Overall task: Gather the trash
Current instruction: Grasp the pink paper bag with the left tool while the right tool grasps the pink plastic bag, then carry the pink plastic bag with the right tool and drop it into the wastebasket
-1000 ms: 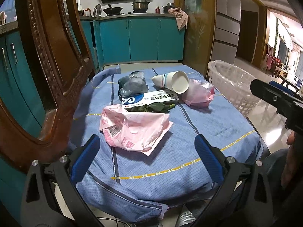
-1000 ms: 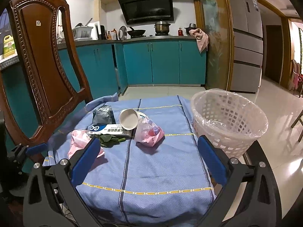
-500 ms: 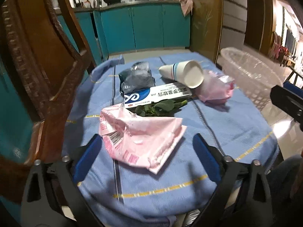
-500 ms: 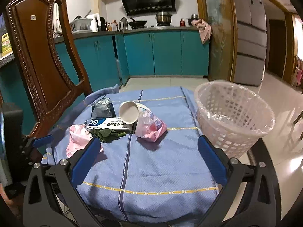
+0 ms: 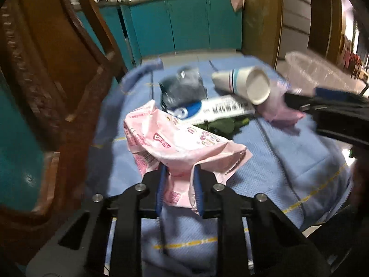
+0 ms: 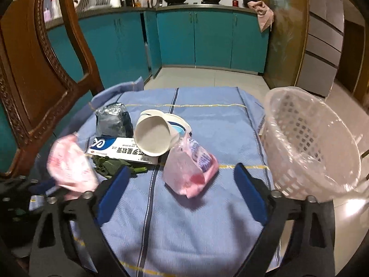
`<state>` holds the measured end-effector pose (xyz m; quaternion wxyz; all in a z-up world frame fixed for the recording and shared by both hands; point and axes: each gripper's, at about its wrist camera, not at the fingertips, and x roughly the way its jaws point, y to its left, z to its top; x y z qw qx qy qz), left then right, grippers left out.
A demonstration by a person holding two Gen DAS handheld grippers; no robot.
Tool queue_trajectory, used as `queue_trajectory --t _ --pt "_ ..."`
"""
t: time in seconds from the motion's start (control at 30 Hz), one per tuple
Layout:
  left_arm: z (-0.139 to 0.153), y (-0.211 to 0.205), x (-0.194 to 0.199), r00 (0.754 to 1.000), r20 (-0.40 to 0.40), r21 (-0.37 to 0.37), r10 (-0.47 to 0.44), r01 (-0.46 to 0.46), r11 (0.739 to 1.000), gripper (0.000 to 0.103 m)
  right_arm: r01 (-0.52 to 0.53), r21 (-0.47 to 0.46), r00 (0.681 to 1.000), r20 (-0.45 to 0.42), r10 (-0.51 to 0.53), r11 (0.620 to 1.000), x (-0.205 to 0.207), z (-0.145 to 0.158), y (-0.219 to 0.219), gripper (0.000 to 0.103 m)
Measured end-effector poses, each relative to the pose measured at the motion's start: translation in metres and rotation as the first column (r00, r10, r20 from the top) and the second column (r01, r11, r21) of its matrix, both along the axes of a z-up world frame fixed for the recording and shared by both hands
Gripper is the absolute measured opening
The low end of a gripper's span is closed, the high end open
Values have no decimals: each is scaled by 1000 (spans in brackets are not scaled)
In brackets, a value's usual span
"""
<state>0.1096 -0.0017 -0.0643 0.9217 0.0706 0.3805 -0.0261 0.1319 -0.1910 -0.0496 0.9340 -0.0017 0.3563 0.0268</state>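
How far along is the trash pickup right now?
Nothing looks binned yet. The left hand-held gripper is shut on the pink wrapper. Paper cup, box, gray packet, greens and pink bag remain outside the basket.

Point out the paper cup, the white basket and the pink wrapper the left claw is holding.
paper cup (image 6: pixel 153 138), right wrist view, inside of its open mouth
white basket (image 6: pixel 306 124), right wrist view, inner latticed wall
pink wrapper (image 5: pixel 184 143), left wrist view, its crumpled middle, above the shut left claw (image 5: pixel 178 184)

Left claw (image 5: pixel 178 189) pinches the pink wrapper (image 5: pixel 184 143) above the tablecloth (image 5: pixel 288 152)
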Motion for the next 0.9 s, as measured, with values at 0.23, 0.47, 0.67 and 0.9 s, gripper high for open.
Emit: queue_trajectory --t 0.23,0.47,0.67,0.9 --pt "44 6 -38 972 224 -122 -66 95 988 19 -17 22 992 -124 19 1000 22 -18 -5 34" --pt "40 -2 -39 973 208 -111 -98 122 986 19 -54 82 999 2 54 995 -36 6 -8 29" --pt "42 7 -42 975 202 -119 -97 122 985 19 -73 80 985 162 59 994 -90 23 -5 28" --pt "41 4 -38 976 198 -122 -88 113 986 20 -77 88 985 161 62 993 -90 25 -10 28"
